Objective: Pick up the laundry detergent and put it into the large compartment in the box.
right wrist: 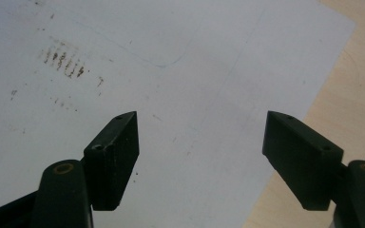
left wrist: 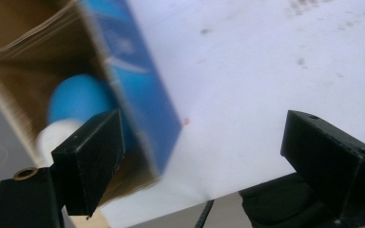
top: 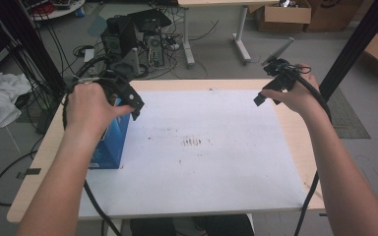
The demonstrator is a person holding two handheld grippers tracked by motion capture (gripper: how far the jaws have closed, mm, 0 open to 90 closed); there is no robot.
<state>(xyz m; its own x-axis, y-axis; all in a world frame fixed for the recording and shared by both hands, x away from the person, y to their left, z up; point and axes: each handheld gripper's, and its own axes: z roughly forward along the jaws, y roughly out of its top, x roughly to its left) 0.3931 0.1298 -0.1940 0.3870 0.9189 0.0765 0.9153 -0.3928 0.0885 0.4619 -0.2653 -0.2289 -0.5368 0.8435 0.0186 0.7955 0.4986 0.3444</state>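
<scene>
Cables, computer towers and cardboard boxes crowd the floor beyond a pale wooden tabletop (top: 295,128) covered by a large white paper sheet (top: 202,162) with faint brown smudges near its middle.

At the left edge of the sheet stands an upright blue cardboard box (top: 112,142) with its top open. The left gripper view looks down into its brown inside, where a rounded blue object with a white end (left wrist: 73,107) lies – blurred, so I cannot tell what it is. The left tongs (top: 130,101) hang just above the box's mouth, jaws apart with nothing between them; one jaw sits over the opening, the other out over the paper.

Over at the right, the right tongs (top: 270,91) hover above the sheet's far right corner, well apart from the box, jaws spread wide and empty.

The risk, as I judge it, lies on the left – the box is tall and narrow, so a jaw or the trailing cable catching its rim could tip it over and spill the blue object onto the paper.
</scene>
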